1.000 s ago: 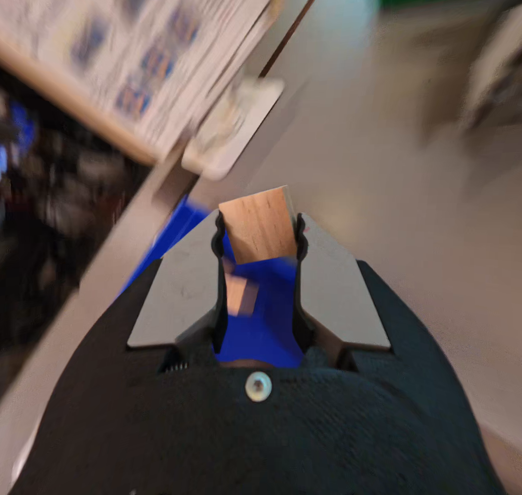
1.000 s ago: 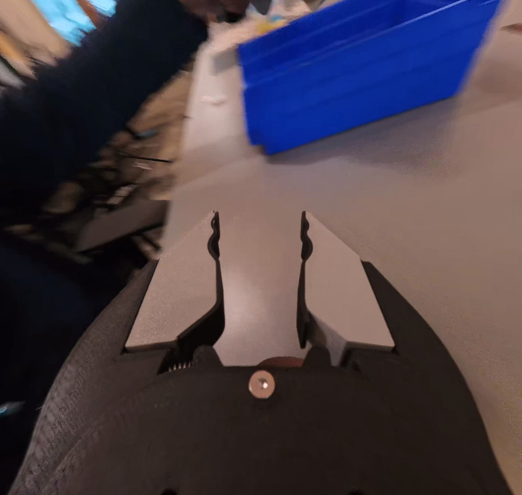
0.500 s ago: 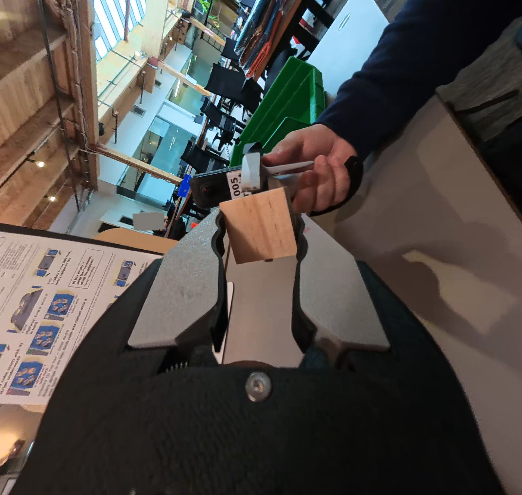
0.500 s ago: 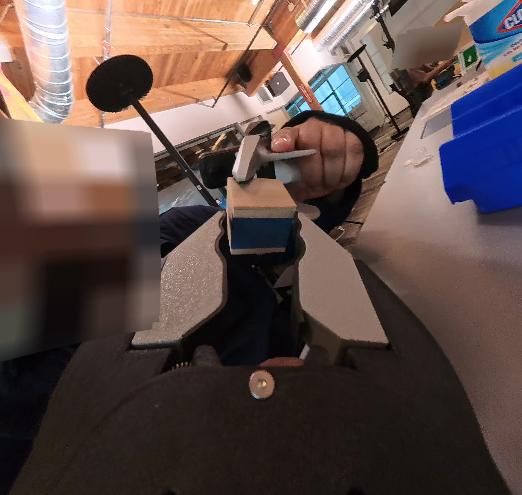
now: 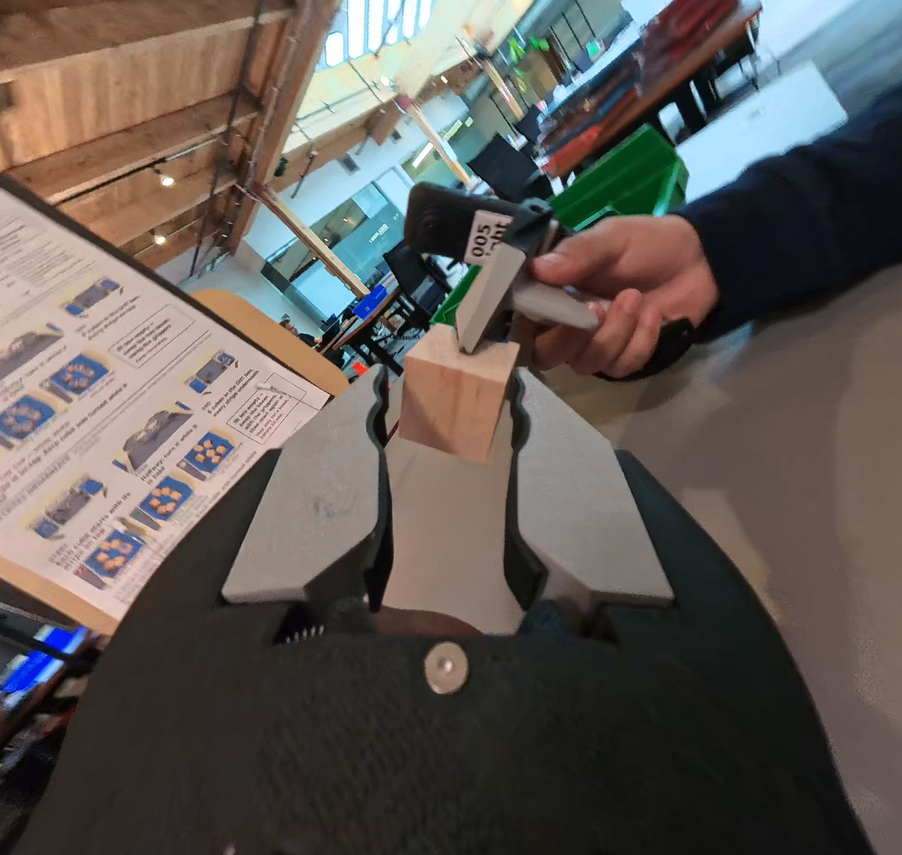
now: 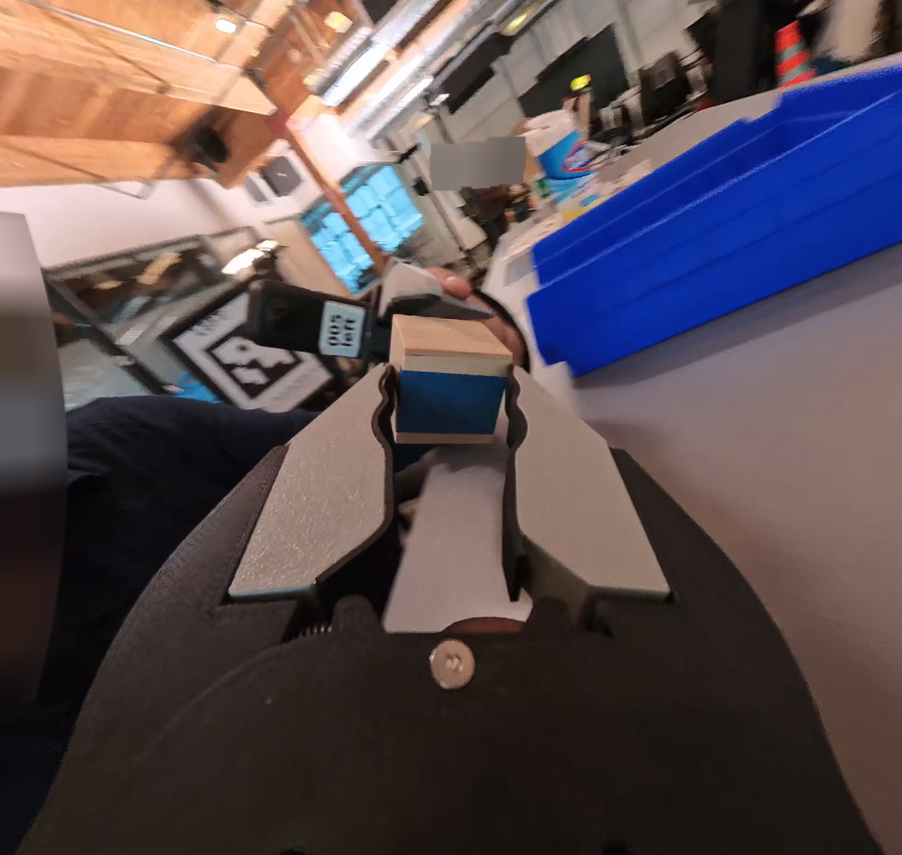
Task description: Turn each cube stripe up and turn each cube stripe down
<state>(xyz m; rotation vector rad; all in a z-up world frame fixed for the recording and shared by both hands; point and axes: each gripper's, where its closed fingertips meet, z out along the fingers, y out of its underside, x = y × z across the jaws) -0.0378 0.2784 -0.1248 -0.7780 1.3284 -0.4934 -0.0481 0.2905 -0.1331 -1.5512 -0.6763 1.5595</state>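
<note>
both tools meet mid-air over the table (image 5: 805, 441), left tool (image 5: 446, 399) and right tool (image 6: 446, 394) each pinching the cube (image 5: 451, 399).

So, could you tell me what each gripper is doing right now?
Left gripper: around the cube, a gap on one side; grip cannot be told.
Right gripper: closed on the cube.

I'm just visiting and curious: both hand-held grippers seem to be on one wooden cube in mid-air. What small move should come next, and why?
Probably the left hand-held gripper should let go and back off. The right hand-held gripper looks snug on the cube, whose blue stripe faces its camera, so one grip seems enough to turn it.
</note>
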